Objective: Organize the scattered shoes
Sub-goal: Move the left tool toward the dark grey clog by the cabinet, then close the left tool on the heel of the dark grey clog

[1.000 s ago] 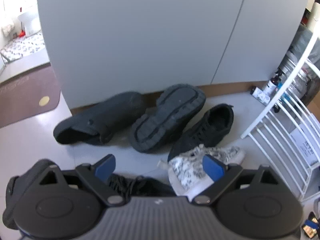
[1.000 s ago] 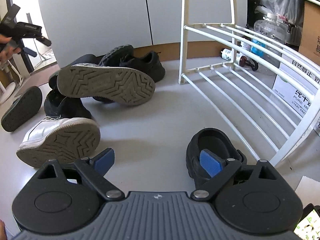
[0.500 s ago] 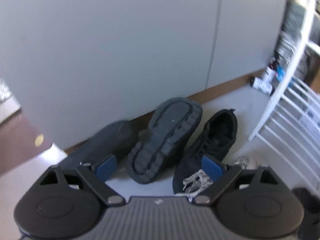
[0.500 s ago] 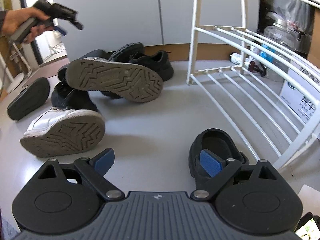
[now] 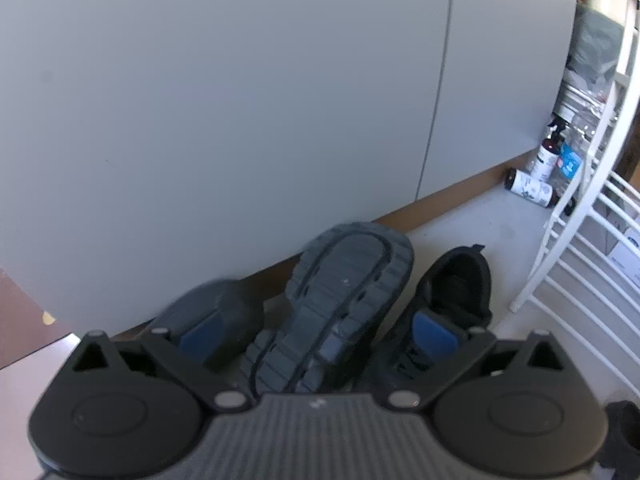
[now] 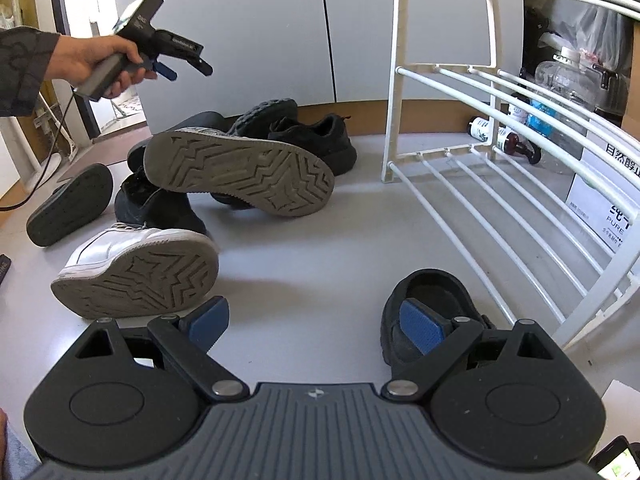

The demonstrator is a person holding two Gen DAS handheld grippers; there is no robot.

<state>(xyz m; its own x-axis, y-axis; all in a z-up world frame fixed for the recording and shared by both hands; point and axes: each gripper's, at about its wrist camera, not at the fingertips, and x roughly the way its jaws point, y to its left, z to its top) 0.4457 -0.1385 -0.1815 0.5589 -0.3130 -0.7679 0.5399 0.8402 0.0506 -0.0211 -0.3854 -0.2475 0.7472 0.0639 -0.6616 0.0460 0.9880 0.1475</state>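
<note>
Pale grey floor [image 6: 320, 248] runs up to a grey cabinet front [image 5: 240, 100] with a brown strip along its foot, and the shoes lie loose across it. Nearest the wall sits a black clog flipped sole-up [image 5: 340, 296], leaning against another dark clog [image 5: 216, 312] on one side, with a black lace-up sneaker [image 5: 452, 292] standing upright just beside it on the other. Further out, a grey-soled sneaker [image 6: 240, 172] rests tilted on top of the pile, its tread facing the room. A white sneaker [image 6: 136, 264] lies on its side below it, touching a black shoe [image 6: 156, 204], and a black slipper [image 6: 70, 204] lies sole-out off to the edge.

The left gripper [image 5: 316, 332] is raised in the air above the clogs, its blue pads spread wide with nothing between them; from the other camera it shows in a hand [image 6: 100, 64] with a patterned sleeve [image 6: 24, 68]. The right gripper [image 6: 316, 324] hovers low over the floor, likewise spread wide and holding nothing. Its right pad [image 6: 420, 324] sits in front of the mouth of a lone black clog [image 6: 432, 300] that stands upright by itself, though whether it touches the clog I cannot tell.

Just beside that clog stands a white wire shoe rack [image 6: 500, 168], its bars bare. Behind it are bottles [image 6: 516, 140] and a large clear water jug [image 6: 568, 80], and a printed carton [image 6: 600, 196].
</note>
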